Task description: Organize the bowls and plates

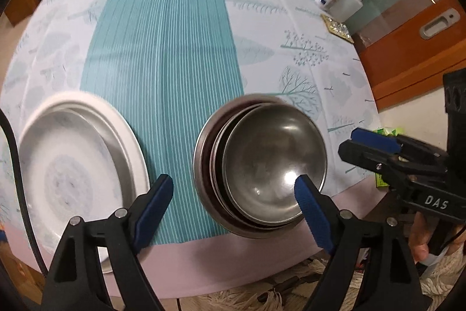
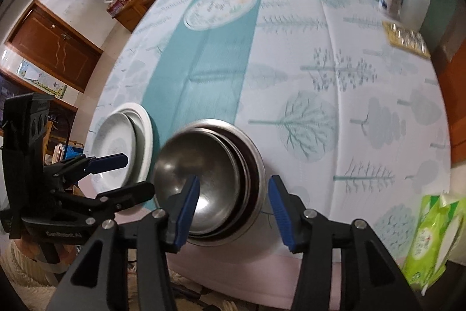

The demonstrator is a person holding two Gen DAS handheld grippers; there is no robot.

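Both stacks look built, so the sorting seems near done; any next move would likely be squaring the tilted top bowl. The left claw (image 1: 233, 194) and right claw (image 2: 233, 206) hang over the near table (image 1: 180, 267) edge, jaws apart and empty. Just beyond sit the nested steel bowls (image 1: 262, 168), with the stacked plates (image 1: 78, 171) to their left.

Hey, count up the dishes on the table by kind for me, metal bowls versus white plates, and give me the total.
Metal bowls: 3, nested in one stack near the table edge
White plates: 2, stacked to the left of the bowls
Total: 5 dishes
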